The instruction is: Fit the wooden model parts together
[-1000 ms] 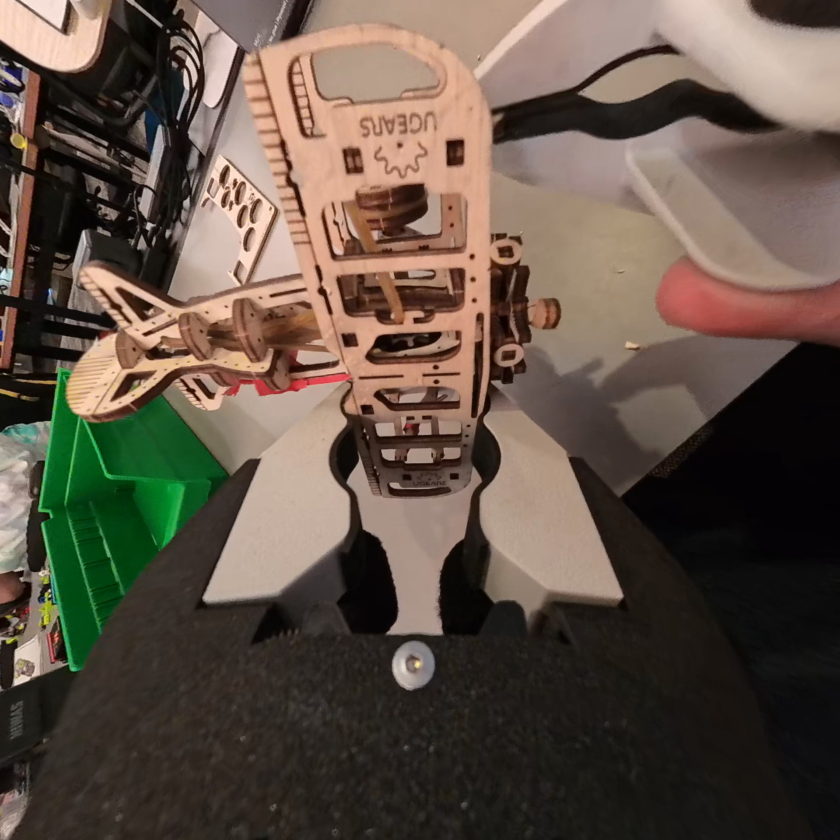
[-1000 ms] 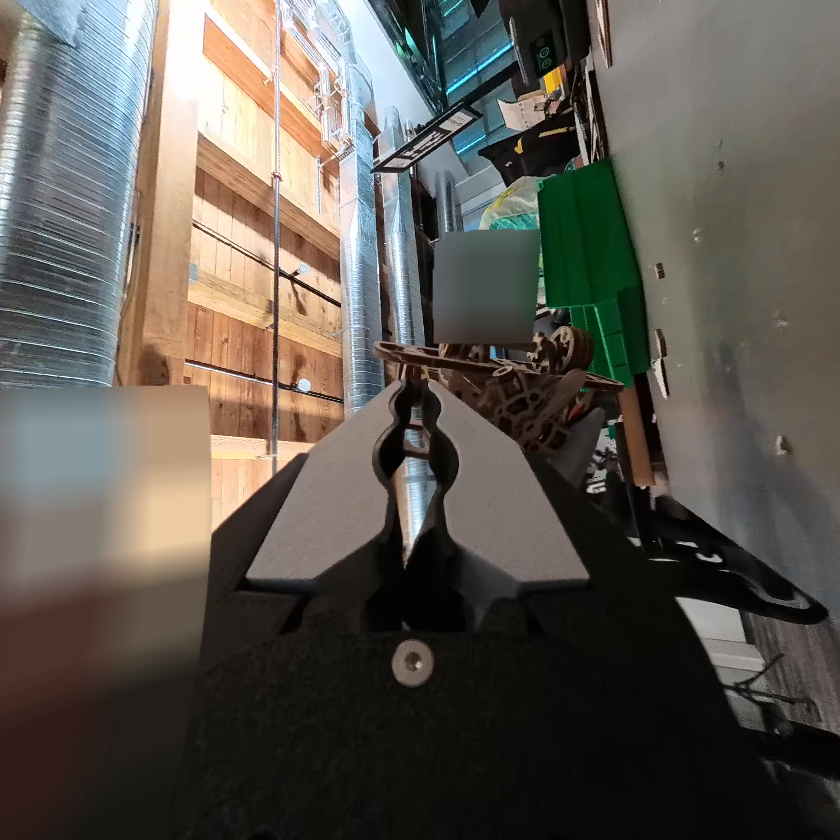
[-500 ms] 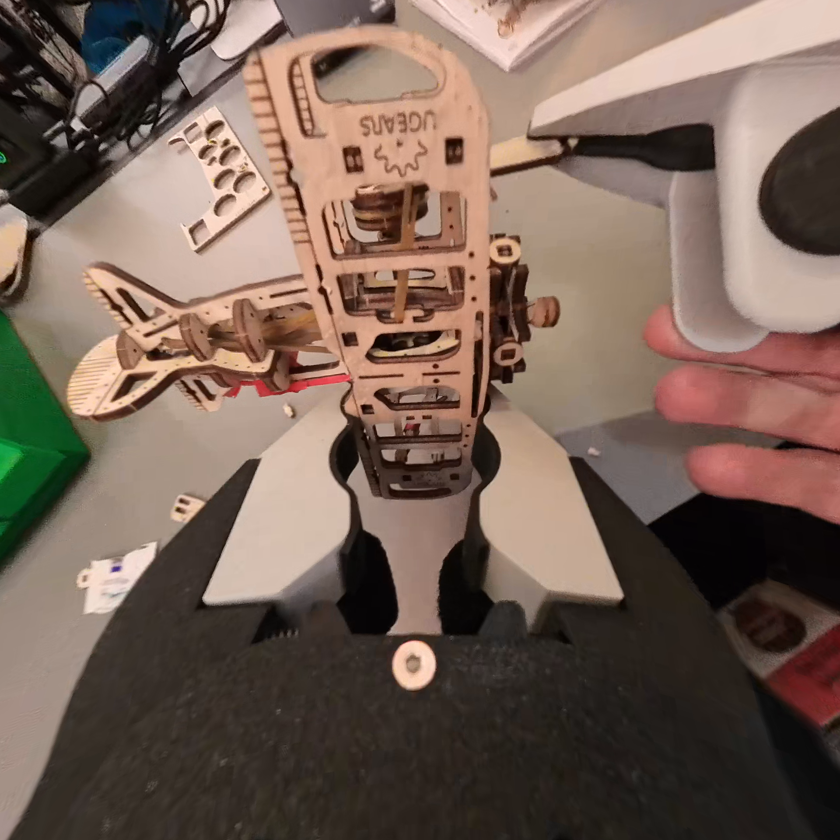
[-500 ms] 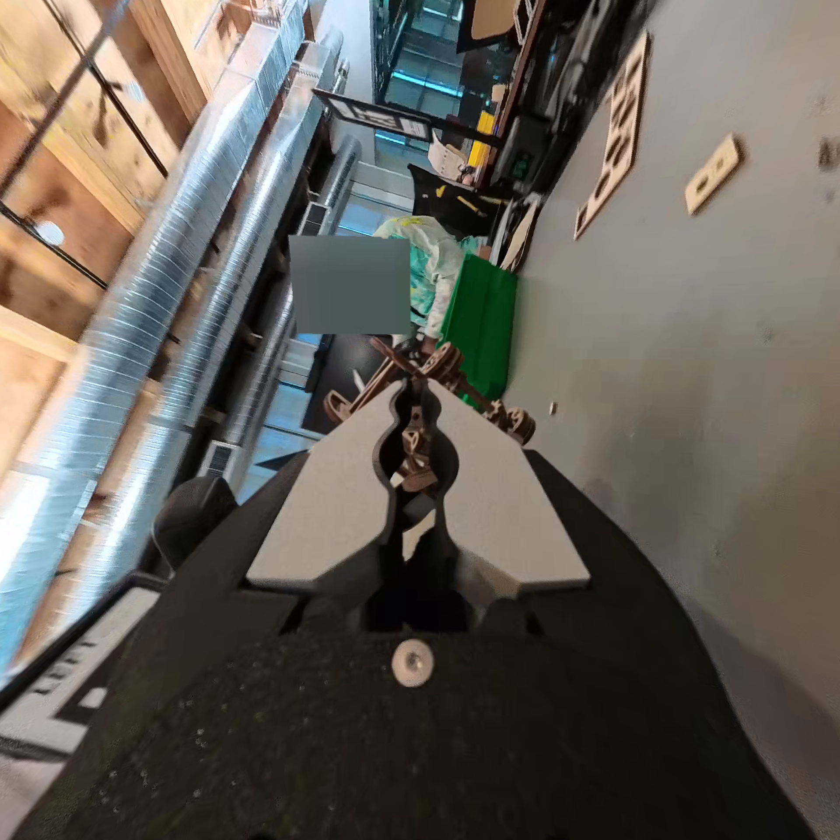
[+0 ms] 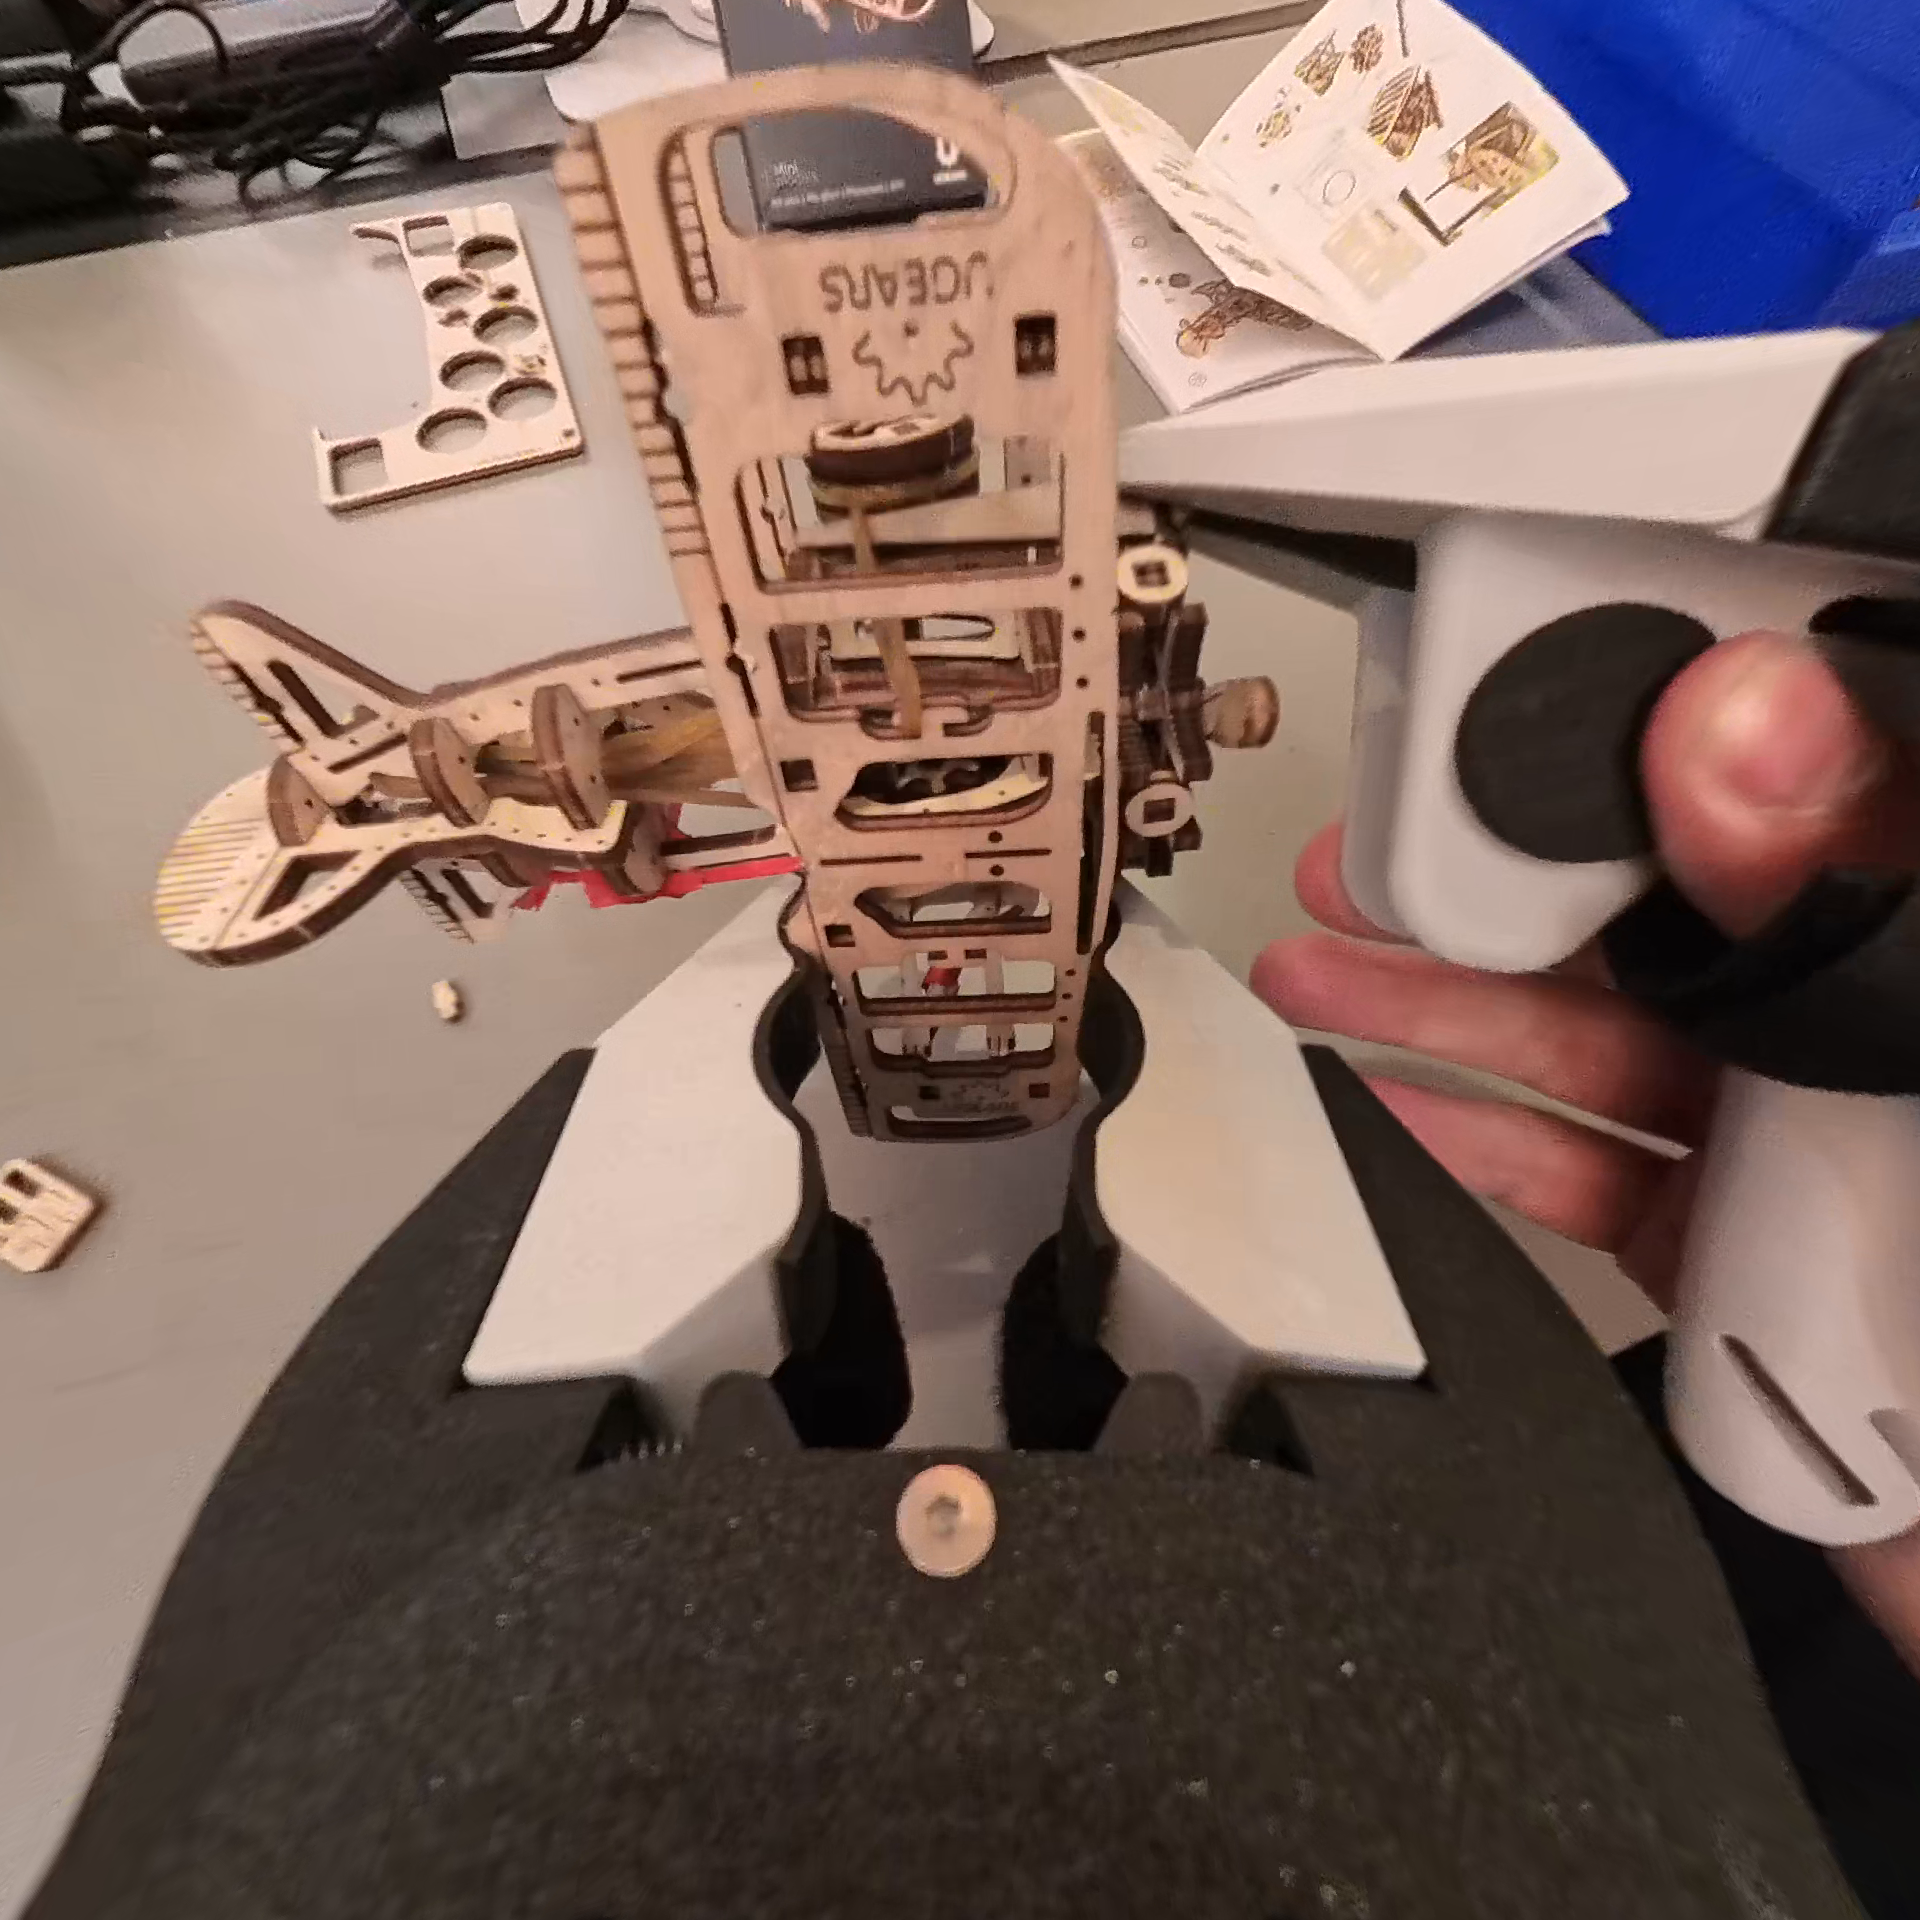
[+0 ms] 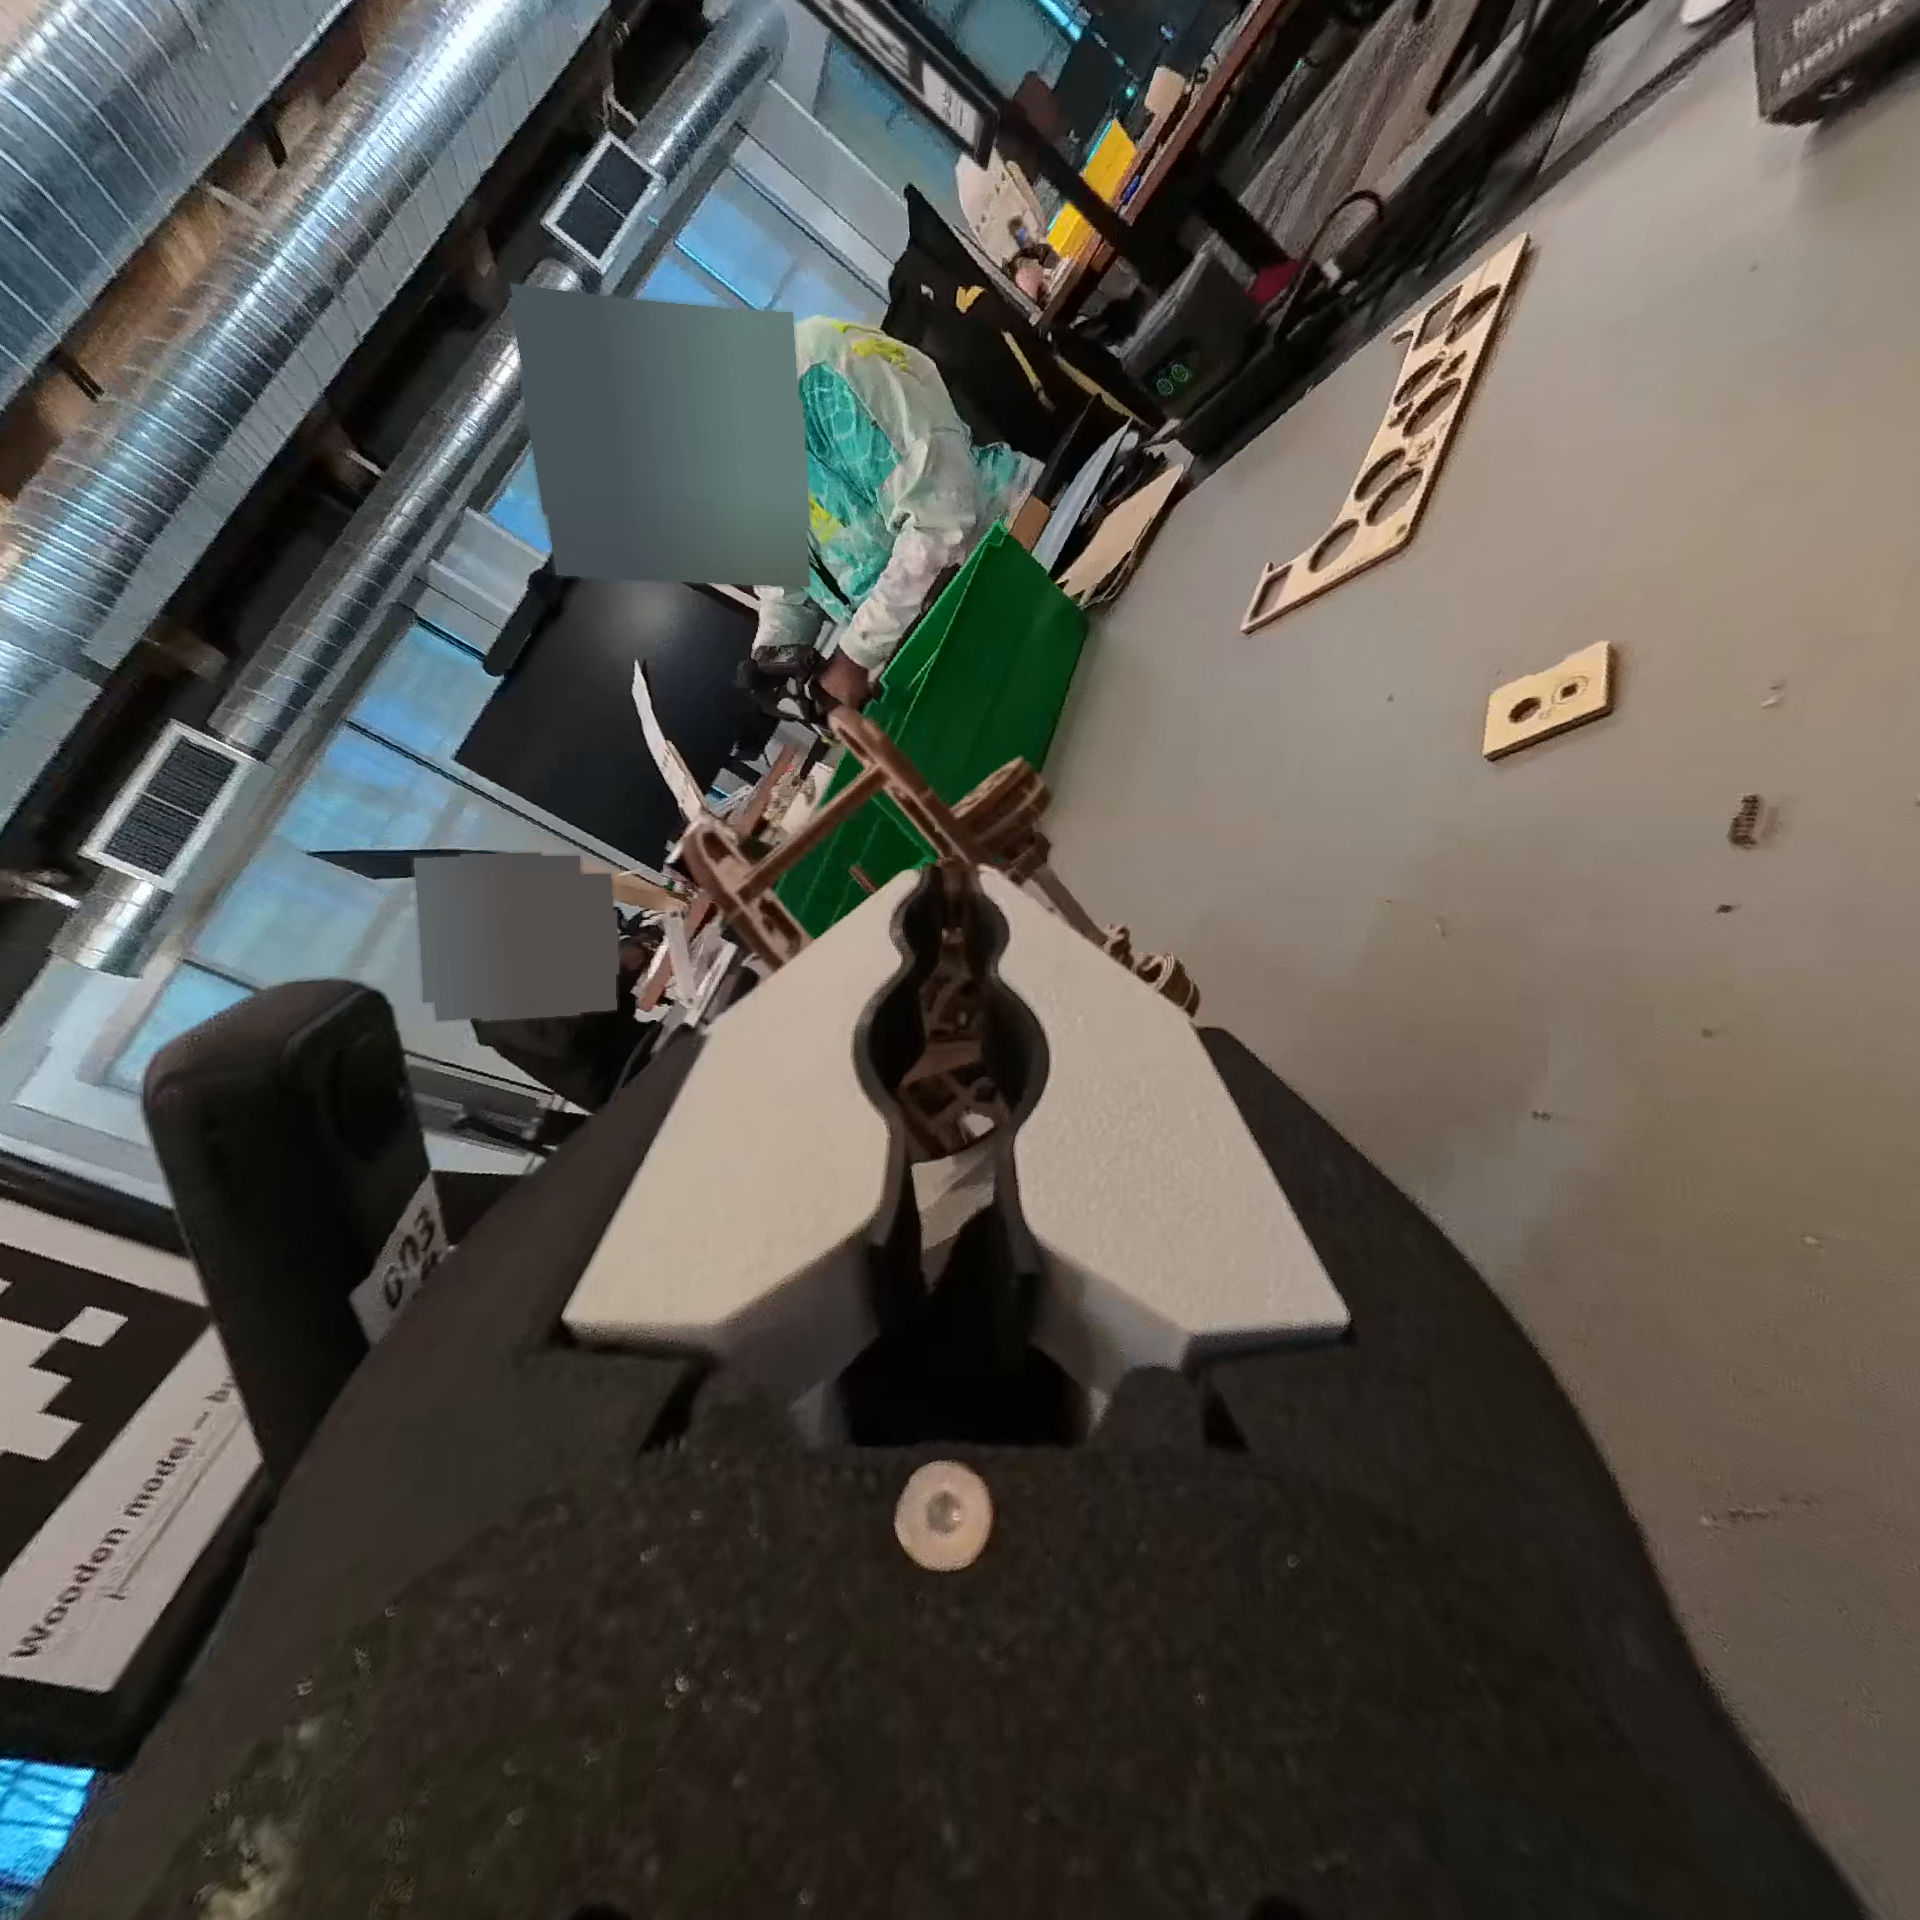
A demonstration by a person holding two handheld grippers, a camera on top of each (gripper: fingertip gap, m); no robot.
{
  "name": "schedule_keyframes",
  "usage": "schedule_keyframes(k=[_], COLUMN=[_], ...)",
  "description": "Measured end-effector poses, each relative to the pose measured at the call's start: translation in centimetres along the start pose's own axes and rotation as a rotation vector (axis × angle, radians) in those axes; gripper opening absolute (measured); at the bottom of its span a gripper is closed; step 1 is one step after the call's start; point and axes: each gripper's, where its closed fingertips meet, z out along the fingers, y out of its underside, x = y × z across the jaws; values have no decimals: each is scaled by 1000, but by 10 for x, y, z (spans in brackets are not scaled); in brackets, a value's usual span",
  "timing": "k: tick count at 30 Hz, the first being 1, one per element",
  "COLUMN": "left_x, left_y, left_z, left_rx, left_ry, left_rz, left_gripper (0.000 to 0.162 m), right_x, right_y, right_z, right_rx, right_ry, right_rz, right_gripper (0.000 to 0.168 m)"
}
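Note:
The wooden plane model (image 5: pixel 894 644) is held up over the grey table, wing on end and tail (image 5: pixel 343 790) pointing left. My left gripper (image 5: pixel 951 966) is shut on the lower end of the wing. My right gripper (image 5: pixel 1143 468), held by a hand (image 5: pixel 1455 1008), reaches in from the right; its tips touch the model's nose side behind the wing. In the right wrist view my right gripper (image 6: pixel 940 894) is shut on a small brown cross-shaped wooden part (image 6: pixel 862 800). More of the model shows through the gap between its fingers.
A wooden offcut sheet with round holes (image 5: pixel 447 353) lies on the table (image 5: pixel 208 1039) at the back left, also in the right wrist view (image 6: pixel 1392 436). An open instruction booklet (image 5: pixel 1351 177), a black box (image 5: pixel 847 42), small wooden offcuts (image 5: pixel 36 1210) (image 6: pixel 1548 701), a green bin (image 6: pixel 966 707) and a person (image 6: pixel 883 468) are around. Some 7 centimeters of space lies between my two pairs of fingers.
My right gripper has moved in from the right until its tips reach the model's nose. The left view has swung from the green bin to the table's far side. The grip on the wing is unchanged.

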Motion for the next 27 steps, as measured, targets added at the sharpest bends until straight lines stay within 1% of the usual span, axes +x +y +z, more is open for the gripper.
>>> schedule_keyframes(k=[2, 5, 9, 13, 17, 27], left_x=[6, 14, 20, 24, 30, 31], left_y=[1, 1, 5, 10, 20, 23], left_z=[2, 6, 16, 21, 27, 28], left_rx=[9, 47, 69, 82, 64, 30], left_ry=[8, 12, -1, -1, 21, 1], left_rz=[-32, -76, -76, -70, -85, -57], left_gripper=[46, 46, 46, 46, 46, 46], right_x=[3, 1, 7, 16, 20, 31], right_y=[-3, -6, -9, -7, -5, -2], right_z=[-4, -13, -24, -31, -33, -33], right_rx=[-9, -20, -29, -39, -60, -74], right_ry=[-1, 5, 32, 34, 41, 92], right_rz=[8, -57, -128, -95, -120, -94], right_gripper=[2, 2, 1, 1, 1, 1])
